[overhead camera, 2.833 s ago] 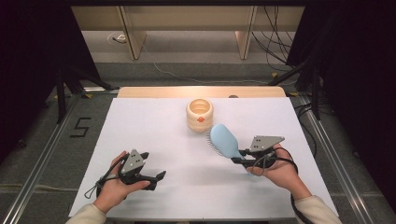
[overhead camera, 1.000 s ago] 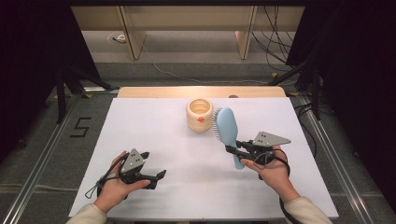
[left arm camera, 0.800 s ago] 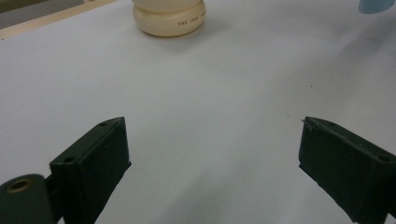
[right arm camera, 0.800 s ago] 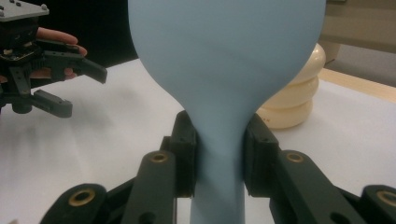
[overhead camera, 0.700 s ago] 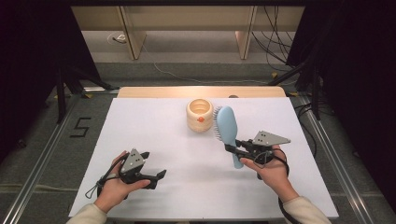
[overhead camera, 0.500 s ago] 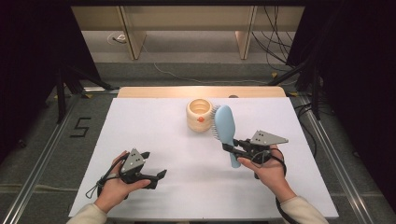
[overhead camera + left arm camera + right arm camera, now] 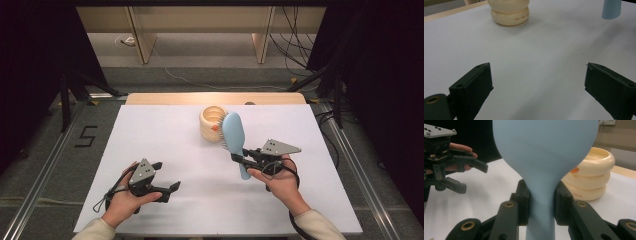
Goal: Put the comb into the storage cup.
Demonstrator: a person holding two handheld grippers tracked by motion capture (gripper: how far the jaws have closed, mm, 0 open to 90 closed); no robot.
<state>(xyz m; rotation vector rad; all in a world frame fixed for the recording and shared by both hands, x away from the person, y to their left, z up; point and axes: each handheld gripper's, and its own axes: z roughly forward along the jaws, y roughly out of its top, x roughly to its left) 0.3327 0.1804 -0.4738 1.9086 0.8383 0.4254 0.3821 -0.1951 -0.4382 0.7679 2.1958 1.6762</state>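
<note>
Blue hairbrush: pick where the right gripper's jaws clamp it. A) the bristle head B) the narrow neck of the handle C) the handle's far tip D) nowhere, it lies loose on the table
B: the right gripper pinches the blue hairbrush at its narrow neck, just below the head.

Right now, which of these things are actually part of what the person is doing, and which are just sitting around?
Part of the job:
- light blue hairbrush, clamped by its handle in the right gripper
- cream ringed cup, which the brush head is next to

Just lying about:
- left gripper, open and idle on the white table
- cables on the floor behind
</note>
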